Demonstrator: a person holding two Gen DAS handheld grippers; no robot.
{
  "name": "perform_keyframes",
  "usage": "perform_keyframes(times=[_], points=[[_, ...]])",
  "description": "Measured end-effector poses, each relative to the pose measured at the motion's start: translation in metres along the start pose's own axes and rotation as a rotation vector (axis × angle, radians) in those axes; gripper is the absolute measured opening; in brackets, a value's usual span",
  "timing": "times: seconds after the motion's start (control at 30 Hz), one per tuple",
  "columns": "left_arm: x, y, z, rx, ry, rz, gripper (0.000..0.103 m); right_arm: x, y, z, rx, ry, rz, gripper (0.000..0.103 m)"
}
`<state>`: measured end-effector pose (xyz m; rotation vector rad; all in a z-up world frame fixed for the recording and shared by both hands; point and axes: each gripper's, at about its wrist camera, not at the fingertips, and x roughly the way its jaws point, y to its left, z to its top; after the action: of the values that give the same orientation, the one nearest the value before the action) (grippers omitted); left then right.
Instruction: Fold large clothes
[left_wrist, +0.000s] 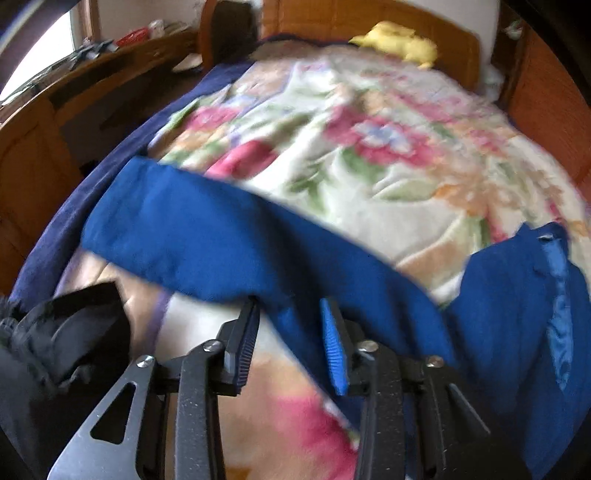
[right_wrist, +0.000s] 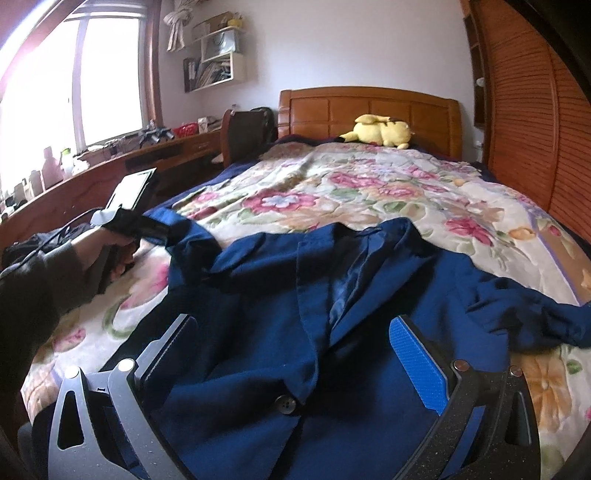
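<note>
Sleeve-folding stage, I'd say. Blue jacket (right_wrist: 295, 314) is lying open on the floral bedspread (right_wrist: 369, 184), right under and ahead of the right claw (right_wrist: 295, 354), whose jaws are spread wide over the front, gripping nothing. Left claw (left_wrist: 291, 339) is hovering partly open just short of the left sleeve (left_wrist: 207, 236), not pinching it. Next move probably needs that sleeve clamped and carried across the chest.

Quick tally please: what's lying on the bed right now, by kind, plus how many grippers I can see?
Blue jacket: 1
Floral blanket: 1
Yellow plush toy: 1
Grippers: 2, the left gripper with its jaws apart at the jacket's sleeve, and the right gripper open over the jacket front
Total: 5
</note>
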<state>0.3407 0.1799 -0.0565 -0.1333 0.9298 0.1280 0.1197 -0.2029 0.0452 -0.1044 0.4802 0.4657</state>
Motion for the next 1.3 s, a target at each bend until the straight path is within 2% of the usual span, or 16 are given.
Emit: perform_keyframes(times=[0.03, 0.07, 0.17, 0.27, 0.37, 0.6, 0.73, 0.8, 0.87, 0.97, 1.07, 1.2, 1.3], points=[[-0.001, -0.003, 0.002, 0.017, -0.002, -0.006, 0.006, 0.001, 0.001, 0.0, -0.002, 0.004, 0.008, 0.103], [-0.004, -0.006, 0.002, 0.033, -0.012, 0.004, 0.003, 0.002, 0.0, 0.0, -0.005, 0.007, 0.01, 0.103], [-0.021, -0.015, 0.004, 0.091, -0.069, 0.021, 0.002, 0.0, -0.001, -0.001, -0.012, 0.007, 0.004, 0.103], [-0.042, -0.021, 0.007, 0.101, -0.113, -0.003, 0.002, -0.004, -0.005, 0.001, -0.003, -0.002, 0.002, 0.103], [-0.074, -0.038, 0.007, 0.153, -0.178, -0.02, 0.002, -0.009, -0.005, 0.002, -0.004, -0.017, -0.008, 0.103], [-0.161, -0.122, -0.017, 0.339, -0.285, -0.161, 0.002, -0.029, -0.016, 0.002, 0.021, -0.067, -0.051, 0.103], [-0.195, -0.161, -0.047, 0.409, -0.289, -0.236, 0.002, -0.042, -0.023, -0.002, 0.036, -0.092, -0.095, 0.103], [-0.204, -0.17, -0.066, 0.435, -0.273, -0.29, 0.01, -0.047, -0.027, -0.004, 0.051, -0.098, -0.095, 0.103], [-0.211, -0.173, -0.081, 0.443, -0.288, -0.298, 0.024, -0.053, -0.027, -0.007, 0.057, -0.105, -0.099, 0.103], [-0.224, -0.17, -0.105, 0.45, -0.308, -0.299, 0.033, -0.057, -0.022, -0.008, 0.057, -0.114, -0.108, 0.103], [-0.233, -0.163, -0.121, 0.441, -0.324, -0.302, 0.034, -0.059, -0.023, -0.008, 0.062, -0.119, -0.116, 0.103], [-0.243, -0.141, -0.145, 0.425, -0.377, -0.26, 0.035, -0.058, -0.016, -0.008, 0.052, -0.118, -0.112, 0.103], [-0.241, -0.119, -0.158, 0.379, -0.379, -0.265, 0.035, -0.058, -0.01, -0.005, 0.024, -0.115, -0.106, 0.103]])
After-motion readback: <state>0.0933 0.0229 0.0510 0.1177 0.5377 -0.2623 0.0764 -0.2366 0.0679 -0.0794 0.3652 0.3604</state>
